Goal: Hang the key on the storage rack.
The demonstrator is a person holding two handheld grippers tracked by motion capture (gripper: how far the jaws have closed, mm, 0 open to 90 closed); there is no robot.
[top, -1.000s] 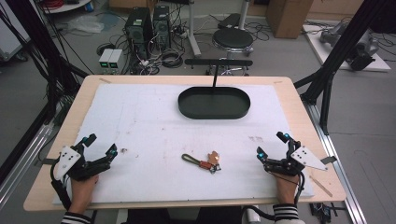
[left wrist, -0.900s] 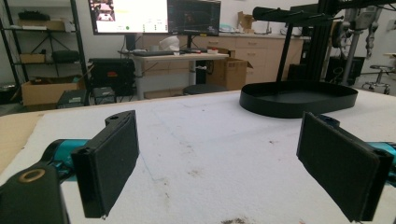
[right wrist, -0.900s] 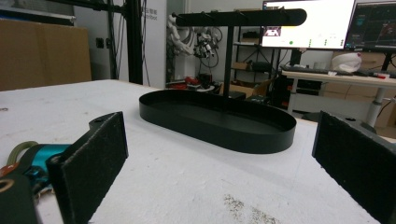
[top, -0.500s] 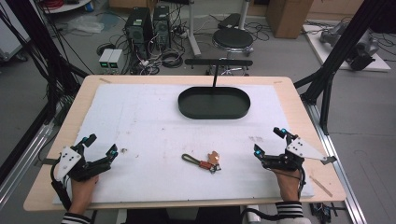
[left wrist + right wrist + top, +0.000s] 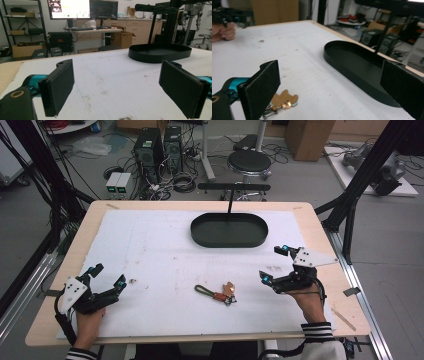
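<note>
High view: right gripper (image 5: 274,265) hovers above the worktop (image 5: 150,250), jaws wide apart and empty; the keyring (image 5: 218,293) lies ahead of them and slightly nearer the person, apart from both jaws.
Right gripper view: keyring's tan fob (image 5: 283,99) sits just beside the left jaw, low in the gap; the black tray (image 5: 359,67) lies beyond the jaws.
Left gripper (image 5: 106,281): jaws wide open, holding nothing, well apart from the keyring.
Step in hand: likely reaching for the keyring.
Doing it well: centre the fob between the jaws, lower until the pads nearly touch the worktop, then close across the flat fob, not the loose ring.
Risk: thin item may slip under the pads.
</note>
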